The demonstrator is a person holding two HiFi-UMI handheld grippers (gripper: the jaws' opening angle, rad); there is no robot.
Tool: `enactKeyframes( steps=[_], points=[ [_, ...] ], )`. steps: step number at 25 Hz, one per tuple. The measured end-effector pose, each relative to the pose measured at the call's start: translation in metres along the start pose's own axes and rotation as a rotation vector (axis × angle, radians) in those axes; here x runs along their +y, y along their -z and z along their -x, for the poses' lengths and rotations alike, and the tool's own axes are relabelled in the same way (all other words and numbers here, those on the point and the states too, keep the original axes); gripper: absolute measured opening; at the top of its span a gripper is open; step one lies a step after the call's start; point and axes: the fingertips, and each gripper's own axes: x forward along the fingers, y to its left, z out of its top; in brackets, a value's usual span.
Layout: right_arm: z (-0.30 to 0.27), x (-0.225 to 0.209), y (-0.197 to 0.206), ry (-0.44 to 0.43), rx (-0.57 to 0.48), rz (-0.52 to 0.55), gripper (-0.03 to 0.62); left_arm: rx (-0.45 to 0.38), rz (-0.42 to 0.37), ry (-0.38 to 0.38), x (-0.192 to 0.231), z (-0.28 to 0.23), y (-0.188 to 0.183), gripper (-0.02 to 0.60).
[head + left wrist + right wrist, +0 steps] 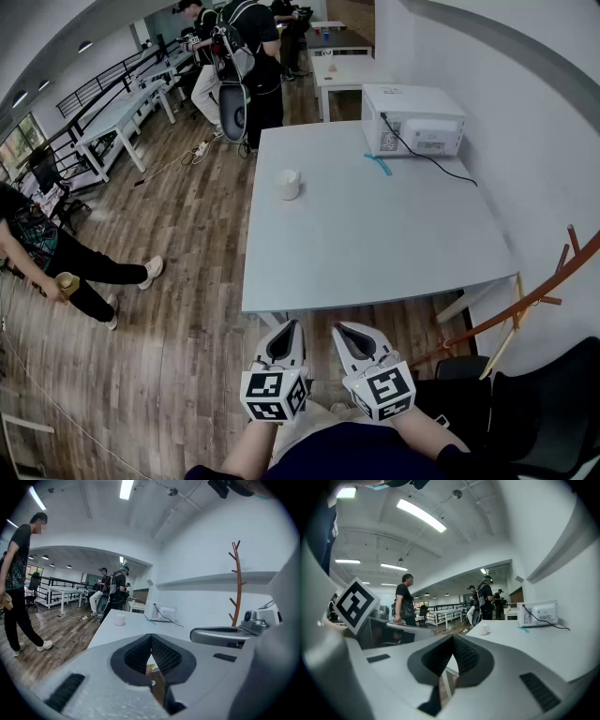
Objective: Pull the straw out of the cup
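Left tool and right tool: both closed, empty, short of the tabletop. Approach not begun; you need to reach the cup and open one.

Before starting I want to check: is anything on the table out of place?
A blue straw lies flat on the table beside the microwave, apart from the white cup; no straw shows in the cup.
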Motion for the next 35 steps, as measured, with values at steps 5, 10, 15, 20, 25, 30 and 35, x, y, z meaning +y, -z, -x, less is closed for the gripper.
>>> enactKeyframes(
  steps=[5,10,15,20,25,30,35],
  points=[
    [0.002,0.014,-0.004,-0.027,-0.005,0.010,0.028,-0.006,0.006,0.006,-0.006,0.010,0.000,0.015],
    [0.008,0.018,-0.005,-0.046,-0.017,0.018,0.028,-0.008,0.012,0.004,-0.015,0.019,0.008,0.015],
    [0.017,0.013,-0.011,-0.048,-0.050,-0.012,0.029,-0.012,0.016,-0.004,-0.022,0.021,0.010,0.015],
    [0.020,0.010,-0.012,-0.043,-0.052,0.002,0.029,-0.020,0.028,-0.001,-0.026,0.021,0.010,0.015],
    [0.015,0.010,-0.015,-0.053,-0.049,0.015,0.029,-0.025,0.032,-0.011,-0.021,0.020,0.007,0.015],
    [0.008,0.010,-0.018,-0.069,-0.055,0.016,0.029,-0.028,0.034,-0.020,-0.015,0.016,0.005,0.016],
    [-0.003,0.002,-0.018,-0.078,-0.057,0.007,0.029,-0.030,0.034,-0.014,-0.011,0.003,0.003,0.017]
  ],
)
